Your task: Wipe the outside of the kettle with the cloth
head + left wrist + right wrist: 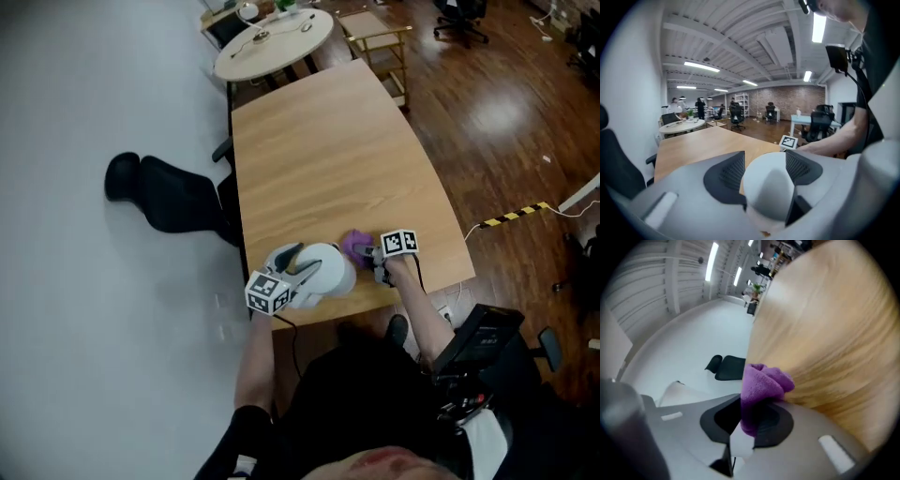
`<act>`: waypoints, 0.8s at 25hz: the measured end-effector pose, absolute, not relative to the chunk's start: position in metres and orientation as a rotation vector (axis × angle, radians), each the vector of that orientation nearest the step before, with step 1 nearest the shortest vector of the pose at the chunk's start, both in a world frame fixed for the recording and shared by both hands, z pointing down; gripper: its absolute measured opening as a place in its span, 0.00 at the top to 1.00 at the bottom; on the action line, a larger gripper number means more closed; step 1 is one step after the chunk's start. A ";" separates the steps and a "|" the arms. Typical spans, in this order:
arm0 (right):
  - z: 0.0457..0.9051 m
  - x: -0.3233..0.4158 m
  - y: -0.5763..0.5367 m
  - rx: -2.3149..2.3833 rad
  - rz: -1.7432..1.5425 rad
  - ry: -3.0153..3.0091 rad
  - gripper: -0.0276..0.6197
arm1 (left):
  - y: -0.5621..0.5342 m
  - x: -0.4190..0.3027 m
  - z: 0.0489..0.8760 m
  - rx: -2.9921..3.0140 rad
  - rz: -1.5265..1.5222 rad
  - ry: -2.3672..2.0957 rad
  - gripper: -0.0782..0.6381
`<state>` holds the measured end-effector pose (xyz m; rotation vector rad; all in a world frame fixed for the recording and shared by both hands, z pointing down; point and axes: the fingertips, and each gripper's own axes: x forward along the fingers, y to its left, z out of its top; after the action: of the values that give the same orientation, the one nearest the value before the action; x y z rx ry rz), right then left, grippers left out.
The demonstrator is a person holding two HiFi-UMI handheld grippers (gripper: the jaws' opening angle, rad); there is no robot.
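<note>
A white kettle (328, 270) stands on the wooden table (328, 150) close to its near edge. My left gripper (305, 274) reaches it from the left. In the left gripper view a rounded white part of the kettle (768, 187) sits between the jaws of my left gripper (764, 171). It lies against the right pad, and a thin strip of table shows beside the left pad. My right gripper (372, 255) is just right of the kettle, shut on a purple cloth (354, 246). In the right gripper view the cloth (764, 383) bunches out past the pads of the gripper (752, 420).
A black office chair (169, 197) stands on the white floor left of the table. Beyond the far end are a round white table (272, 42) and a wooden cart (380, 47). Yellow-black tape (511, 217) lies on the wood floor to the right.
</note>
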<state>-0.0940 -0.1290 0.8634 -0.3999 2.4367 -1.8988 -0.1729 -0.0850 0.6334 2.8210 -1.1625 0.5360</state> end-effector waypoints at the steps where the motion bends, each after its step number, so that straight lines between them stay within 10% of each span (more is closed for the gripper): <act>1: 0.813 -0.092 -0.144 -0.395 -1.778 2.461 0.88 | -0.098 -0.207 0.615 2.770 0.424 -1.204 0.23; 8: 0.529 -0.161 -0.143 -0.372 -1.247 2.761 0.88 | -0.056 -0.308 0.683 2.557 0.343 -1.199 0.06; 14: 0.574 -0.282 -0.026 -0.229 -0.820 3.491 0.88 | -0.072 -0.287 0.723 2.565 0.527 -1.433 0.09; 20: 0.589 -0.216 -0.091 -0.549 -1.133 3.238 0.88 | -0.094 -0.289 0.713 2.522 0.551 -1.530 0.22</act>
<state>-0.2157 -0.0913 0.5893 -0.5492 3.2378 -1.1329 -0.2888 -0.0944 0.7127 2.5220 -1.5302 0.5512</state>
